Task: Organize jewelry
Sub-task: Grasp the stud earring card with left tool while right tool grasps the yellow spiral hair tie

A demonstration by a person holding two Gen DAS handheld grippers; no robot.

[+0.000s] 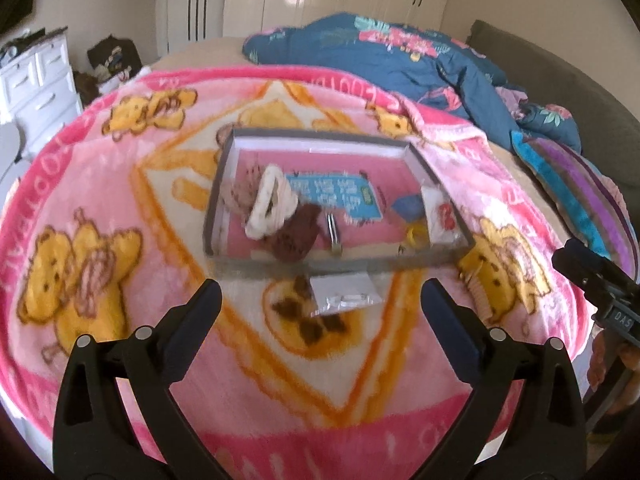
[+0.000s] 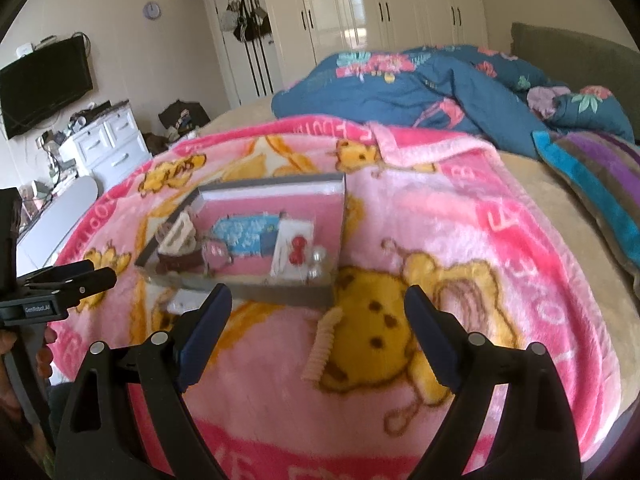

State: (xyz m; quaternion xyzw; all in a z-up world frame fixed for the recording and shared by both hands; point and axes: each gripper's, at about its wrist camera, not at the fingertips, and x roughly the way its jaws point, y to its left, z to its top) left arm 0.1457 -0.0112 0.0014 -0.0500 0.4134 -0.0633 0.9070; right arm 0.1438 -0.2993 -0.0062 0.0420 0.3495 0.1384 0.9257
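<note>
My left gripper (image 1: 320, 300) hangs over the near part of the pink bear-print blanket (image 1: 100, 184) spread on the bed, its fingers spread wide and holding nothing. Just ahead of it, a small clear packet (image 1: 346, 294) lies on the blanket, touching or almost touching the near wall of the shallow grey box (image 1: 320, 266); I judge it is the left side's next pick, since it sits squarely between the fingers' line.

Inside the box, from its left end: a cream hair claw (image 1: 266, 200) leans on a brown fuzzy piece (image 1: 296, 234), then a thin metal clip (image 1: 334, 234), a blue printed card (image 1: 336, 194) lying flat on the box's pink floor, a yellow ring-shaped item (image 1: 416, 236) and a white card with a red bow (image 2: 296, 246) by the right wall. These are gathered there, I take it, because the box is the collecting place.

Right of the box's near right corner, a cream ribbed comb-like clip (image 2: 322, 346) lies alone on the blanket. My right gripper (image 2: 318, 306) is spread wide and empty above it, apart from it, lined up as if for that piece.
</note>
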